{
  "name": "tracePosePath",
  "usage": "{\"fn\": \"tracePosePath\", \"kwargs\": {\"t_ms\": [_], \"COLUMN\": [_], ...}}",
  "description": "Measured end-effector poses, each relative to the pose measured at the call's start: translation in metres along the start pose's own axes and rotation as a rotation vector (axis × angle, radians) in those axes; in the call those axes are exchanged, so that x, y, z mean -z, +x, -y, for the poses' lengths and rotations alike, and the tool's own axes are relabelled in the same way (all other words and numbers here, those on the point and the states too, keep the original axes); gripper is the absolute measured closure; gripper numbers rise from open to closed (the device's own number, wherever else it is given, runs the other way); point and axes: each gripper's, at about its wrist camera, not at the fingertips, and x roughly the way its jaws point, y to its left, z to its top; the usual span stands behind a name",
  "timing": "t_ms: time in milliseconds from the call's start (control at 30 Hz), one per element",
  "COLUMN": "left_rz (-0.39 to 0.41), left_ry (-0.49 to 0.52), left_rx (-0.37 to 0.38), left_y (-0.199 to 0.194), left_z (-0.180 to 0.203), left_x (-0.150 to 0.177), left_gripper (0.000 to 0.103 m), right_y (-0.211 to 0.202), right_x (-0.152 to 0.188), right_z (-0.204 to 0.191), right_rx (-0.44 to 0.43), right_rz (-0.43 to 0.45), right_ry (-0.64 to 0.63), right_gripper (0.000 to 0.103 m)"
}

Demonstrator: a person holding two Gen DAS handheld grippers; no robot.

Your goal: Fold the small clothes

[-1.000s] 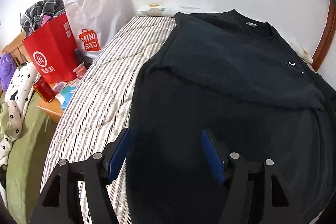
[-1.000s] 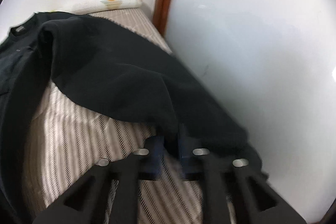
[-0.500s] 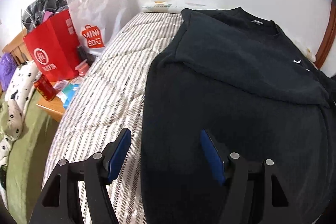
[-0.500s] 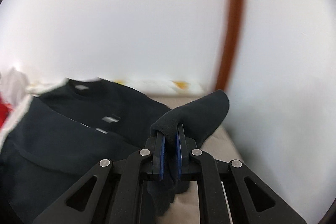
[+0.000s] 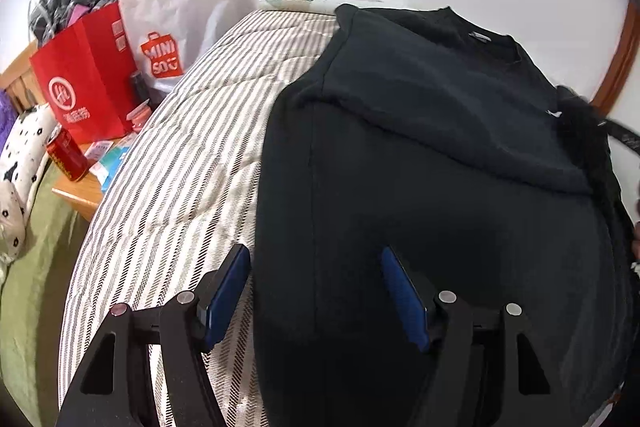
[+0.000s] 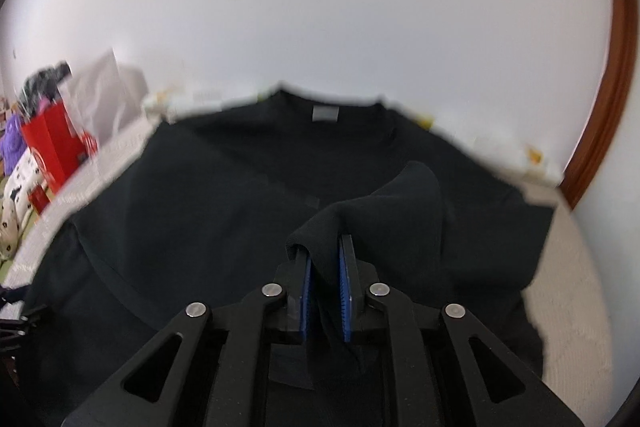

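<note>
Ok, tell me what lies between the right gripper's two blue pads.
In the right wrist view, a fold of the black sweatshirt's sleeve hangs between the right gripper pads, whose jaws are opening; nothing else lies there.

Left wrist camera looks forward and down along the left gripper from close above a striped bed, taking in a black sweatshirt and a red paper bag at far left. Right wrist camera, close over the same sweatshirt, faces its collar and the white wall. Both views share the sweatshirt, red bag and wall.
</note>
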Motion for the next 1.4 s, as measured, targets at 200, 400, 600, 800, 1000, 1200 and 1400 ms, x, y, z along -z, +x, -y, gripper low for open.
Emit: {"fn": "tracePosePath", "kwargs": {"t_ms": [200,400,600,800,1000,1200,1400], "left_rz": [0.039,0.050,0.075,0.102,0.055,-0.005,0.010], "left_ry": [0.039,0.022,0.044,0.065,0.040,-0.046,-0.047], "left_rx": [0.046,0.112,0.126,0.133,-0.007,0.042,0.123], "left_y": [-0.018,-0.023,-0.023,-0.026,-0.007,0.005,-0.002], "left_z": [0.016,0.028,0.035,0.036,0.007,-0.028,-0.033], "left_x": [-0.007,-0.020,-0.026,-0.030,-0.028,-0.011,0.002], "left_gripper": [0.037,0.037,0.037,0.037,0.037,0.049,0.090], "right_y": [-0.009,-0.035,-0.010,-0.015,-0.042,-0.040,0.003], "right_x": [0.034,0.066,0.080,0.055,0.016,-0.015,-0.043], "right_z": [0.034,0.090,0.108,0.070,0.031,-0.017,-0.067], "right_rx": [-0.040,0.039,-0.017,0.052,0.014,-0.081,-0.176], "right_rz": [-0.074,-0.059,-0.101,-0.083,-0.023,0.014,-0.004], "right_ry": [0.056,0.134,0.223,0.120,0.033,-0.029,-0.006], "right_gripper": [0.045,0.036,0.052,0.088,0.091,0.092,0.092]}}
